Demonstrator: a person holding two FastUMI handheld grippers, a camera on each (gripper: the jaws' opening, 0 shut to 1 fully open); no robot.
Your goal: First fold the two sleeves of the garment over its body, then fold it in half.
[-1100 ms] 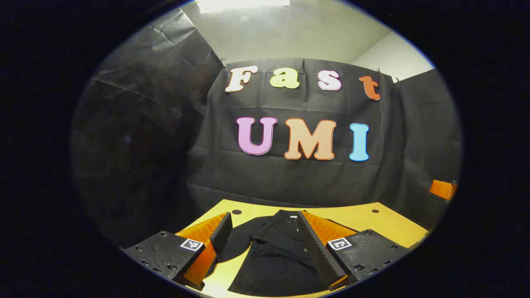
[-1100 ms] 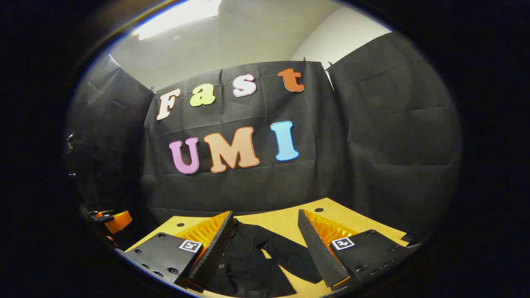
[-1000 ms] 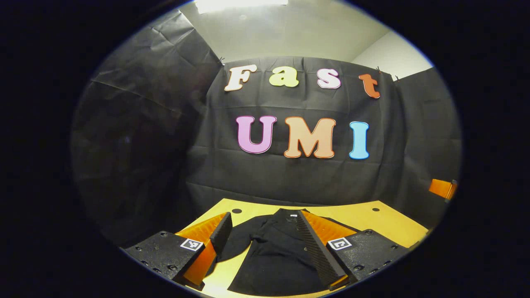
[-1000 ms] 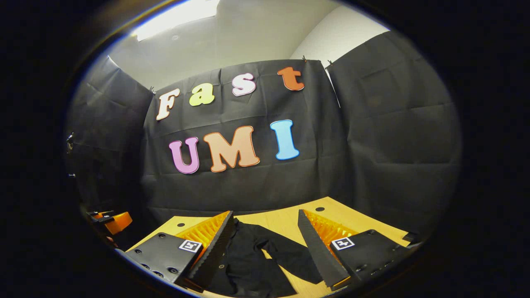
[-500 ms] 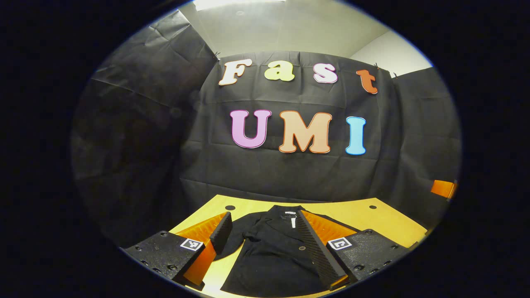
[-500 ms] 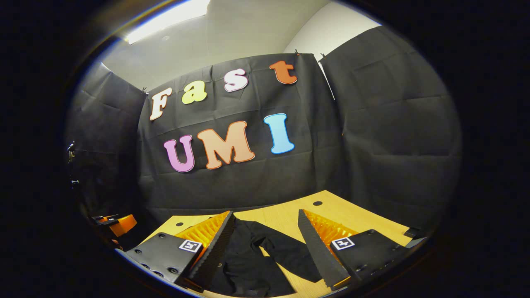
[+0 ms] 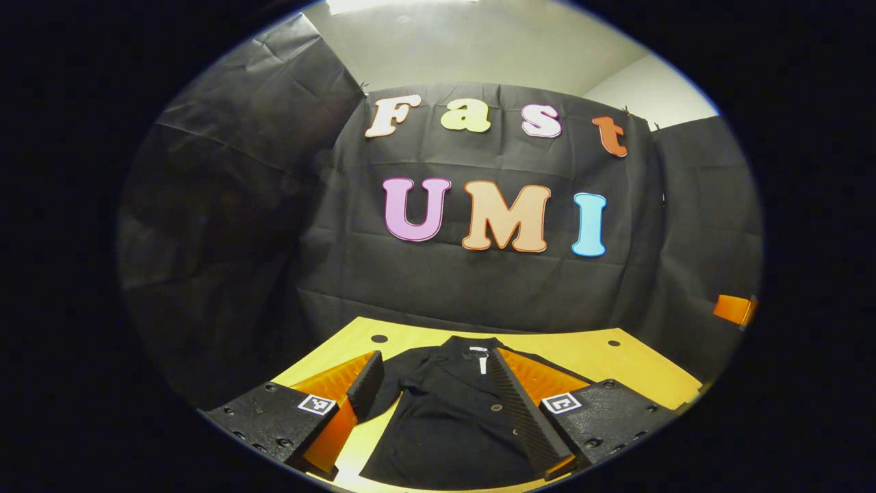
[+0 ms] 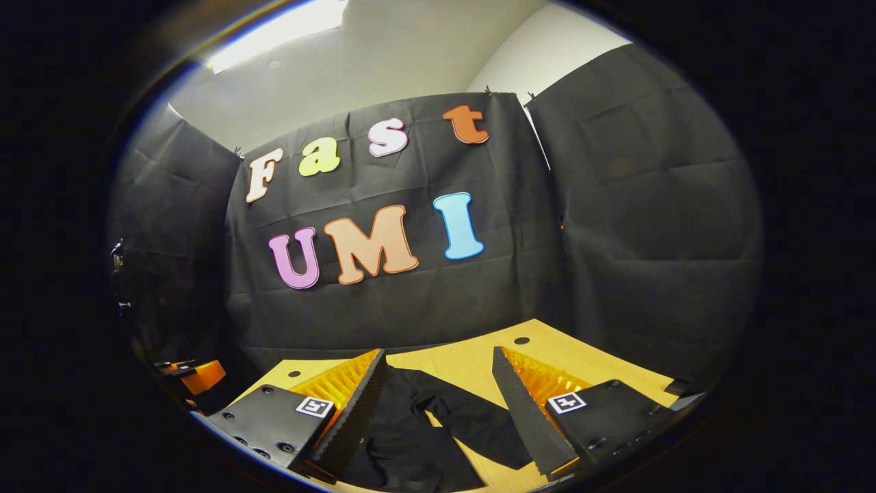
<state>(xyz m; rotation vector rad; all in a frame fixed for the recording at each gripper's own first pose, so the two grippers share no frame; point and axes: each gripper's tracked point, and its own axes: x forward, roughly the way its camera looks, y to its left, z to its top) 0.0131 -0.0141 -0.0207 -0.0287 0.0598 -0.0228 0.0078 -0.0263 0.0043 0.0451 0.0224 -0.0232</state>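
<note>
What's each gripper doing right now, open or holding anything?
Left gripper: open, holding nothing, above the black garment.
Right gripper: open, holding nothing.

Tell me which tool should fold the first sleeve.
Probably the right tool: an unfolded sleeve of the black garment lies between its open fingers. The left tool, also open, faces the garment's body.

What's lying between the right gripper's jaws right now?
In the right gripper view, the black garment's sleeve on the yellow table, inside the open right gripper.

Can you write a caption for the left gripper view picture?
Open left gripper above a black garment spread on the yellow table.
</note>
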